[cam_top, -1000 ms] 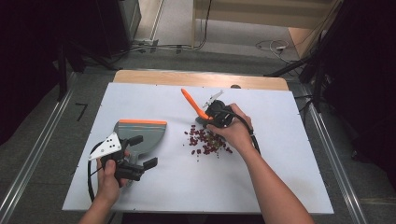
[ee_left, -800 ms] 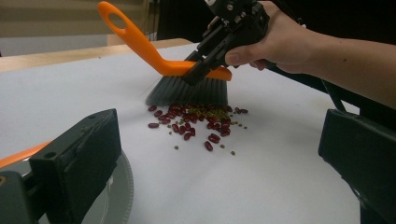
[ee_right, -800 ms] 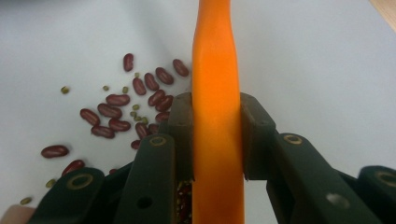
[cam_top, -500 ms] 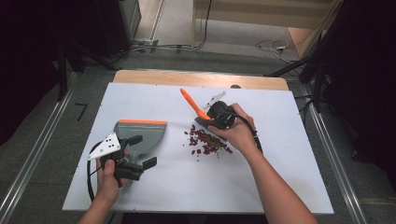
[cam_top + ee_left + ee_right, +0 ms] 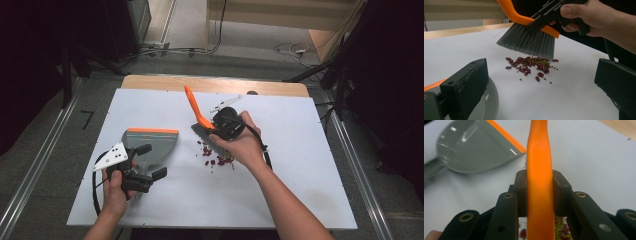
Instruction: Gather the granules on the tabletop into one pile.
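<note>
Right gripper [image 5: 540, 195] clenched on orange brush [image 5: 200, 117], bristles above beans [image 5: 530, 66]; left gripper [image 5: 142, 172] grasping dustpan [image 5: 150, 142] handle, jaws spread.

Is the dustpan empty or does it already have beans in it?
Empty: the dustpan shows a bare grey scoop, and the beans lie on the table under the brush.

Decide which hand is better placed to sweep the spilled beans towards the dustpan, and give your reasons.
The right. Its claw is shut on the orange brush, whose grey bristles hang just above the beans. The left claw is at the dustpan, apart from the pile.
</note>
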Motion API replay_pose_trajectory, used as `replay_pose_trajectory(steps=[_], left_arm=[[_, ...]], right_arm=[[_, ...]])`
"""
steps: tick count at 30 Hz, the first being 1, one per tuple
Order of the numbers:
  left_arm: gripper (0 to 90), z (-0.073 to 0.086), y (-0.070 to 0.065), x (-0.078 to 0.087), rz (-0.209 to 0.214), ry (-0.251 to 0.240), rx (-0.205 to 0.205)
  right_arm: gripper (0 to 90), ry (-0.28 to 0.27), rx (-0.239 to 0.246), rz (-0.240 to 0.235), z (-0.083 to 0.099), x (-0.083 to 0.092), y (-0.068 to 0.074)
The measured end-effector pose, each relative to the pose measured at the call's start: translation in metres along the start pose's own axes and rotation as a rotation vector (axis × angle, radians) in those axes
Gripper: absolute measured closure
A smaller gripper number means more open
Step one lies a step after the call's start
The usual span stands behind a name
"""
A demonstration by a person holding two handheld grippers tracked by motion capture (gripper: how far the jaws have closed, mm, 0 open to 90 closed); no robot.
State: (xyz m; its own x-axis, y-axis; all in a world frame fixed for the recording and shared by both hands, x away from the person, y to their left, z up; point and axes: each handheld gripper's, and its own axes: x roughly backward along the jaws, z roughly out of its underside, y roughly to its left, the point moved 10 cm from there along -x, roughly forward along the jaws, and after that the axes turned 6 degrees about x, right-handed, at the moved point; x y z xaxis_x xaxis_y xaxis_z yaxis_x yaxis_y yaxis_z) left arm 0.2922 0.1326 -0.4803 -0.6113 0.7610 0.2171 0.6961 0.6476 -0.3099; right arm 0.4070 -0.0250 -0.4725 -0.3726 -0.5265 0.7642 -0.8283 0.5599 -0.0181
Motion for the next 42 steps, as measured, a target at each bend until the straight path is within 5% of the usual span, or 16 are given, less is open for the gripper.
replay_pose_trajectory(steps=[7,14,17,19,33,42], left_arm=[[0.0,0.000,0.000,0.001,-0.001,-0.003,-0.001],[0.0,-0.001,0.001,0.001,-0.002,-0.004,-0.002],[0.0,0.000,0.001,0.001,-0.002,-0.005,-0.001],[0.0,0.000,0.001,0.001,-0.003,-0.003,-0.001],[0.0,0.000,0.001,0.002,-0.006,-0.005,0.001],[0.0,-0.001,0.001,0.002,-0.005,-0.007,0.004]], right_arm=[[68.9,0.018,-0.062,-0.092,0.002,-0.013,0.029],[68.9,0.040,-0.170,-0.170,0.015,-0.035,0.033],[68.9,0.062,-0.203,-0.155,0.025,-0.045,0.023],[68.6,0.073,-0.206,-0.104,0.031,-0.048,0.014],[68.3,0.059,-0.286,-0.081,0.052,-0.039,-0.023],[68.2,0.067,-0.292,-0.052,0.059,-0.031,-0.036]])
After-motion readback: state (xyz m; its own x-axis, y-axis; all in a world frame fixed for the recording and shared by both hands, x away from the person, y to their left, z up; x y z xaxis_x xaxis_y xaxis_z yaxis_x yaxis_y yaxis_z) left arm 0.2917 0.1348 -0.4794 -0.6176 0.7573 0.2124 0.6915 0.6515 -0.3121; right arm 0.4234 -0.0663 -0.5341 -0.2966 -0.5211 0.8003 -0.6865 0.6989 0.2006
